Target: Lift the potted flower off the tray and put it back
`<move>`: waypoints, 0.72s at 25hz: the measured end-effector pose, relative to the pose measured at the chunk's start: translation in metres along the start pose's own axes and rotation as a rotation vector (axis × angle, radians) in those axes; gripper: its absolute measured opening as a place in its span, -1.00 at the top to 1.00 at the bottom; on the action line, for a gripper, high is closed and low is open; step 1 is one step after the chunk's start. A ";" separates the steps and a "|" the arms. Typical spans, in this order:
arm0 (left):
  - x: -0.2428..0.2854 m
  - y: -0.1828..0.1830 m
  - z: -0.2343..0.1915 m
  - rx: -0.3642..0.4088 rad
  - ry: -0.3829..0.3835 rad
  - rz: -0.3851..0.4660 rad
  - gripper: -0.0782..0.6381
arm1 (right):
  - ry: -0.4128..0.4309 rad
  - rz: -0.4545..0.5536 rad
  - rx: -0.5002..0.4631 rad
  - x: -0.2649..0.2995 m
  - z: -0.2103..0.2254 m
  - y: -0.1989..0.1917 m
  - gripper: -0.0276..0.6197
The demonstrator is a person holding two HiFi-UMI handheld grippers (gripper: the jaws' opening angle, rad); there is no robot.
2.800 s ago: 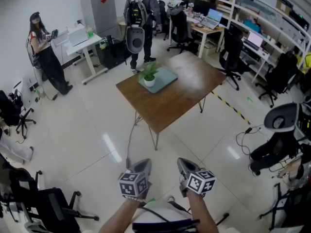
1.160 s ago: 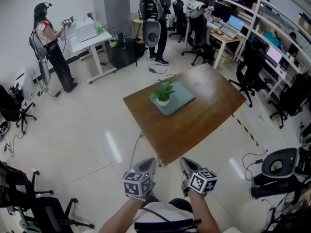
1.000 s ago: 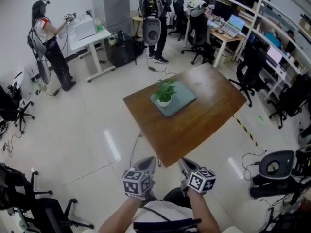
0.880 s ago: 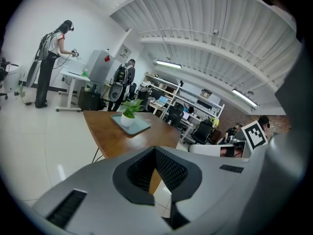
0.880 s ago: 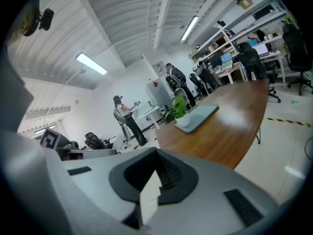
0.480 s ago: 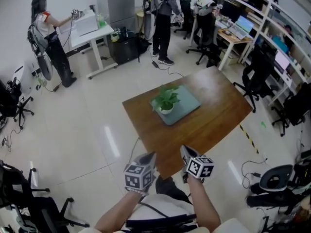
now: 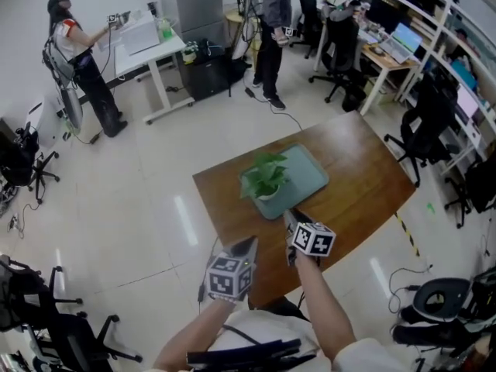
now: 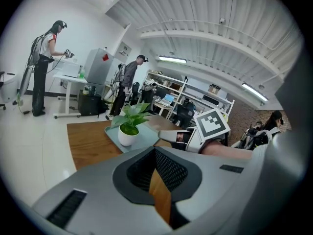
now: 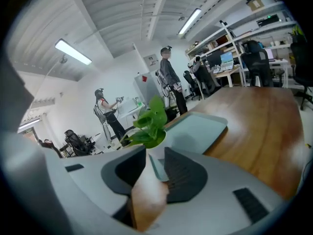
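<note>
A small green plant in a white pot [image 7: 267, 180] stands on the left part of a teal tray [image 7: 306, 173] on a brown wooden table [image 7: 364, 188]. My right gripper [image 7: 290, 225] reaches over the table's near edge, just short of the tray. Its jaws are opening, with nothing between them. In the right gripper view the pot [image 9: 155, 153] shows through their gap, just ahead. My left gripper [image 7: 245, 248] hangs at the table's near edge, left of the right one and farther from the plant [image 8: 128, 131]. Its jaws look shut and empty.
One person [image 7: 74, 45] stands at a white desk [image 7: 151, 45] at the far left. Another [image 7: 273, 22] stands beyond the table. Office chairs [image 7: 426, 126] and shelved desks line the right. Striped tape [image 7: 407, 235] marks the floor right of the table.
Both grippers have come forward from over the floor to the table's near edge, the right one farther. The table and plant now lie much closer in the head view.
</note>
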State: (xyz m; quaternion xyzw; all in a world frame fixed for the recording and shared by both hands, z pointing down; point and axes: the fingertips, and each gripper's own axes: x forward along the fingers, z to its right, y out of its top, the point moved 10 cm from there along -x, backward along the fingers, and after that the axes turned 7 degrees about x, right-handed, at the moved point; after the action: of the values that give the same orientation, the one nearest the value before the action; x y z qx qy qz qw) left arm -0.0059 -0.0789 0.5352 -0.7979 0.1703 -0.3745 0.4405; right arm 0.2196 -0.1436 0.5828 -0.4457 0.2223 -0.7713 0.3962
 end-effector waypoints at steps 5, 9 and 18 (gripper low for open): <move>0.032 0.014 -0.012 -0.032 0.037 -0.005 0.79 | 0.000 -0.014 0.019 0.044 0.007 0.017 0.47; 0.045 0.021 -0.018 -0.058 0.056 -0.008 0.79 | 0.004 -0.048 0.036 0.073 0.012 0.018 0.47; 0.055 0.017 -0.028 -0.083 0.090 -0.047 0.79 | -0.007 -0.051 0.093 0.119 0.012 0.020 0.57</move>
State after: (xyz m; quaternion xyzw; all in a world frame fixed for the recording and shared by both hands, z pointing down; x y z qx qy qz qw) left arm 0.0104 -0.1373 0.5552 -0.8015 0.1864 -0.4130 0.3901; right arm 0.2041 -0.2515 0.6354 -0.4349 0.1735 -0.7891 0.3975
